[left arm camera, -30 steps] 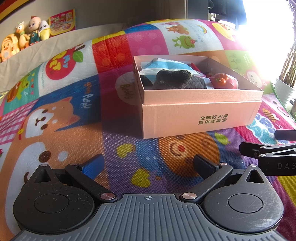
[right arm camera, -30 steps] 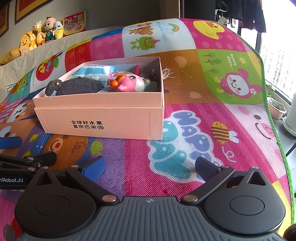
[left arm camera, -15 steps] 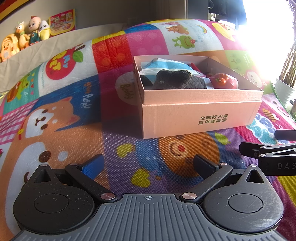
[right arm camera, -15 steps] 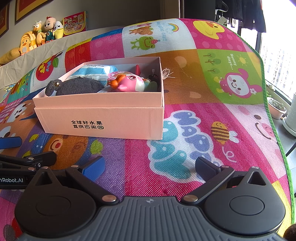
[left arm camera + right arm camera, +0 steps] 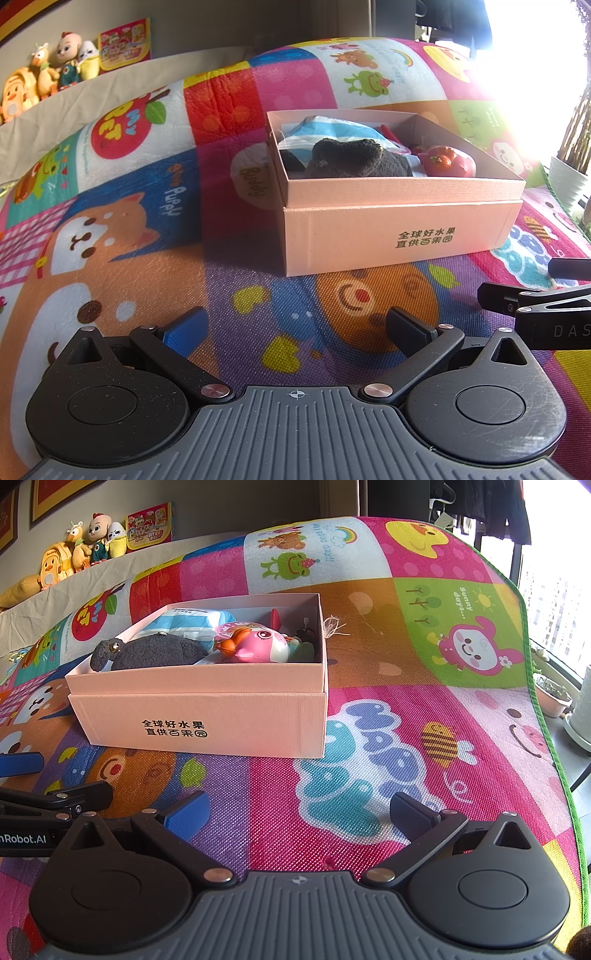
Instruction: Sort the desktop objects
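1. Left gripper (image 5: 295, 332): jaws spread wide, nothing between them. The blue-padded finger (image 5: 184, 330) and the black finger (image 5: 408, 332) sit low over the play mat (image 5: 129, 266); whether they touch it cannot be told. It holds nothing.

2. Right gripper (image 5: 299, 814): jaws also spread wide and empty. Its blue pad (image 5: 186, 812) and black finger (image 5: 412, 814) hang over the purple and pink squares of the mat, short of the box.

3. The two grippers lie side by side at the near edge of the mat. Each appears in the other's view: the right one enters the left wrist view from the right edge, the left one enters the right wrist view from the left edge.

4. Pink cardboard box (image 5: 402, 240): open-topped, seated in a slightly wider pink base with printed Chinese characters on the near wall. It stands on the mat, beyond both grippers and apart from them.

5. Contents of the box, all inside its walls:
   - dark grey plush toy (image 5: 155, 653) at the near left, one end resting over the left rim;
   - blue-and-white packet (image 5: 184, 624) behind it at the far left;
   - pink cartoon toy (image 5: 255, 648) with an orange part, to the right of the plush;
   - small dark items in the far right corner, too small to identify.

6. A wisp of straw-coloured fibre (image 5: 334, 626) lies on the mat just beside the box's far right corner.

7. Stuffed toys (image 5: 85, 546) and a colourful box (image 5: 149, 526) line a ledge at the far left.
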Available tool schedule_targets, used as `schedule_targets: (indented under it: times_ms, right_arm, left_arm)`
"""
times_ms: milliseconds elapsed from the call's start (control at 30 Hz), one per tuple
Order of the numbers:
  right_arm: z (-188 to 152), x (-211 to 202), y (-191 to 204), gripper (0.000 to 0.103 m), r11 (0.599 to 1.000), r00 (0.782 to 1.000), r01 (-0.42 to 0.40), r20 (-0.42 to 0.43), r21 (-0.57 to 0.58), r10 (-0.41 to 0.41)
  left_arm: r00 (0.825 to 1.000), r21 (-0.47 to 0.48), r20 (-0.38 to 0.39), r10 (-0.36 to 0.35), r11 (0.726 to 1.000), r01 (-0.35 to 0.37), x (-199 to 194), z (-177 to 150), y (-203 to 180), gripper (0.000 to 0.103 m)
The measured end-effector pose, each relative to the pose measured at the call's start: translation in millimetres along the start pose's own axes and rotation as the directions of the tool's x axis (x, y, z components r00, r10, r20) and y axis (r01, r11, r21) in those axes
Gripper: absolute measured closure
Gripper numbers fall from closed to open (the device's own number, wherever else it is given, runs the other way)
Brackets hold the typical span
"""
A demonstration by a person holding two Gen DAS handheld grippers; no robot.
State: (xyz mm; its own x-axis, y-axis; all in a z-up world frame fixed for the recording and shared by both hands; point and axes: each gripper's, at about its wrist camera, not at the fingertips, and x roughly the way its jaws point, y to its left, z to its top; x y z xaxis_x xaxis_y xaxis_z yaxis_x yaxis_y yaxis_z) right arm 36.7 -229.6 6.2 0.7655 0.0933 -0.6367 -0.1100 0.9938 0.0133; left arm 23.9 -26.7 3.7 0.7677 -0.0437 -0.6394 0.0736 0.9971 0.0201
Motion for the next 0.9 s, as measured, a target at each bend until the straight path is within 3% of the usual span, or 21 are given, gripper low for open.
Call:
schedule_targets:
  times_ms: [733, 900]
  right_arm:
    - [0.3, 0.1, 0.0, 0.000, 1.000, 1.000, 0.000, 0.000, 0.000, 0.000]
    - [0.1, 0.0, 0.1, 0.000, 1.000, 1.000, 0.000, 0.000, 0.000, 0.000]
  left_arm:
    - [1.000, -0.004, -0.001, 0.008, 1.000, -0.008, 0.6, 0.4, -1.3, 0.000]
    - [0.998, -0.019, -0.067, 0.001, 1.000, -0.002, 3.8, 8.7, 0.8, 0.000]
